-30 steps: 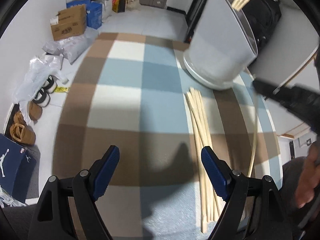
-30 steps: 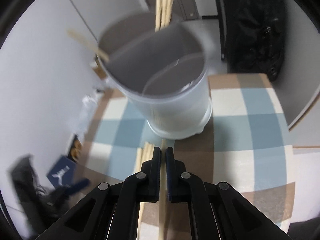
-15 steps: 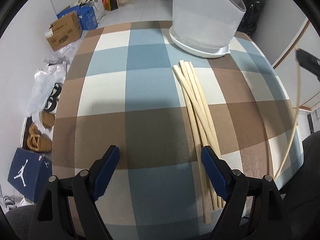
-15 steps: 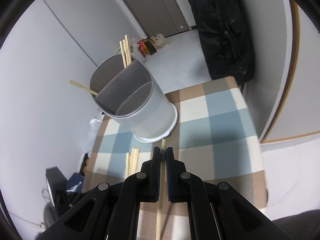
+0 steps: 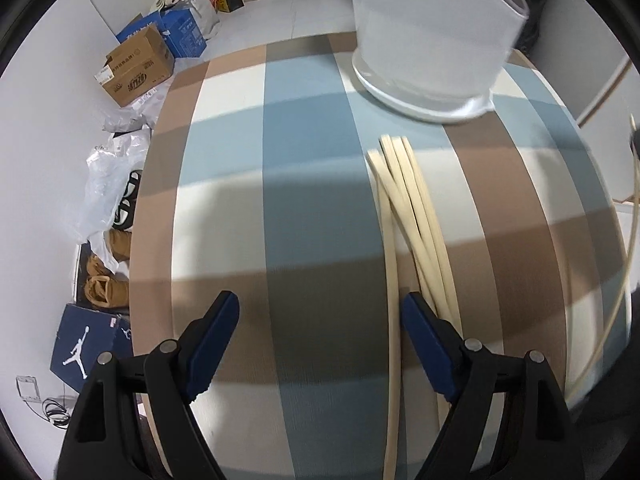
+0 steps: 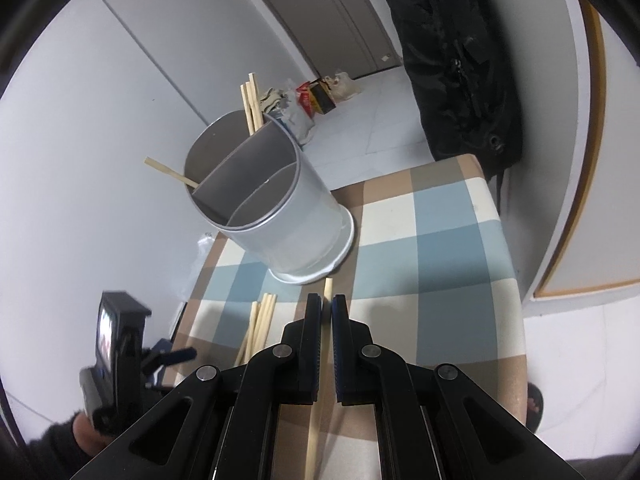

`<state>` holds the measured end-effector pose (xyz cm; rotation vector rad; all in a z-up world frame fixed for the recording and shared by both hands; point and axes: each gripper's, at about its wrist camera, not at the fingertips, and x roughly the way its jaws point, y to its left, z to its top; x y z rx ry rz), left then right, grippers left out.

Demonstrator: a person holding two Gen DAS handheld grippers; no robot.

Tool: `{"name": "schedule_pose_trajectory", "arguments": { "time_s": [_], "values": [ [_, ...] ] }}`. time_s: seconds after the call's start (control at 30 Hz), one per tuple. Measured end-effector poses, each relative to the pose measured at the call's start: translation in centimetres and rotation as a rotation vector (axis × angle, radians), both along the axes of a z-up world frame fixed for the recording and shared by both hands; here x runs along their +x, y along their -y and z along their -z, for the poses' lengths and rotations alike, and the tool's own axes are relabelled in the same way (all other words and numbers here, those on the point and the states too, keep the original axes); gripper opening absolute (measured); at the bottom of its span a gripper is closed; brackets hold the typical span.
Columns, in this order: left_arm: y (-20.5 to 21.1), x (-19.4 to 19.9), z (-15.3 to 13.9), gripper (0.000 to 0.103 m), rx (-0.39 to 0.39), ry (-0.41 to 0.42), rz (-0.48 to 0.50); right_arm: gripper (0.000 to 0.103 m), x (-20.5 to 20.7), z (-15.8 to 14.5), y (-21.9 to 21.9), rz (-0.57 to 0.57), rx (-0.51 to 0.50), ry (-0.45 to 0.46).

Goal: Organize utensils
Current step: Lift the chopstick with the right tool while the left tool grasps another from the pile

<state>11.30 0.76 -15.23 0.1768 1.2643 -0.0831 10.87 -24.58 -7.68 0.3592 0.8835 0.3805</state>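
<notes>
Right wrist view: right gripper (image 6: 327,307) clamps one chopstick (image 6: 327,289); left gripper (image 5: 320,316) jaws apart over loose chopsticks (image 5: 416,216)

The right gripper (image 6: 327,308) is clamped on a single chopstick (image 6: 327,289) whose tip pokes out past the fingertips, above the checked tablecloth (image 6: 440,248). Ahead stands the grey divided holder (image 6: 276,216), with three chopsticks (image 6: 251,104) upright in its far compartment. A loose bundle of chopsticks (image 6: 260,320) lies on the cloth near its base.
</notes>
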Motion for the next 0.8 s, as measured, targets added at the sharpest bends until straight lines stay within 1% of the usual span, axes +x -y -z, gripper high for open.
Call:
{"name": "schedule_pose_trajectory", "arguments": {
  "time_s": [0.17,0.2,0.23,0.27,0.33,0.37,0.4,0.43,0.47,0.5,0.53,0.57,0.6,0.67,0.73,0.8],
  "values": [
    [0.2,1.8,-0.1,0.078,0.026,0.028,0.009,0.005,0.1,0.8,0.8,-0.006,0.036,0.016],
    [0.4,2.2,-0.1,0.075,0.029,0.030,0.014,0.005,0.2,0.9,1.0,-0.004,0.046,0.013],
    [0.4,2.2,-0.1,0.069,0.028,0.030,0.020,0.005,0.3,1.0,1.1,-0.003,0.051,0.010],
    [0.6,2.4,-0.2,0.067,0.026,0.031,0.030,0.005,0.6,1.2,1.2,-0.002,0.059,0.005],
    [1.1,2.7,-0.4,0.055,0.032,0.037,0.050,0.005,0.9,1.3,1.4,0.001,0.068,0.001],
    [1.4,2.8,-0.4,0.052,0.033,0.041,0.072,0.005,1.1,1.4,1.5,0.002,0.079,-0.003],
    [1.6,2.8,-0.4,0.046,0.036,0.045,0.089,0.005,1.3,1.5,1.5,0.002,0.083,-0.004],
    [1.8,2.9,-0.5,0.036,0.031,0.046,0.100,0.005,1.4,1.5,1.5,0.000,0.086,-0.005],
    [1.8,2.9,-0.5,0.030,0.009,0.041,0.112,0.005,1.5,1.5,1.4,-0.003,0.089,-0.006],
    [1.9,2.9,-0.6,0.020,-0.013,0.037,0.119,0.005,1.6,1.6,1.4,-0.004,0.091,-0.006],
    [1.9,2.8,-0.5,0.013,-0.037,0.032,0.125,0.005,1.6,1.6,1.3,-0.006,0.094,-0.006],
    [2.0,2.8,-0.6,0.010,-0.045,0.032,0.128,0.005,1.7,1.6,1.3,-0.007,0.097,-0.005],
    [2.1,2.6,-0.6,0.005,-0.054,0.035,0.139,0.005,1.7,1.6,1.3,-0.007,0.102,-0.006],
    [2.4,2.4,-0.8,0.003,-0.058,0.044,0.151,0.005,1.8,1.7,1.3,-0.003,0.107,-0.008],
    [2.0,2.2,-0.9,0.002,-0.082,0.046,0.143,0.005,1.8,1.7,1.4,-0.001,0.108,-0.007],
    [1.1,2.2,-1.0,0.001,-0.105,0.051,0.101,0.004,1.7,1.7,1.5,0.001,0.109,-0.006]
  ]
}}
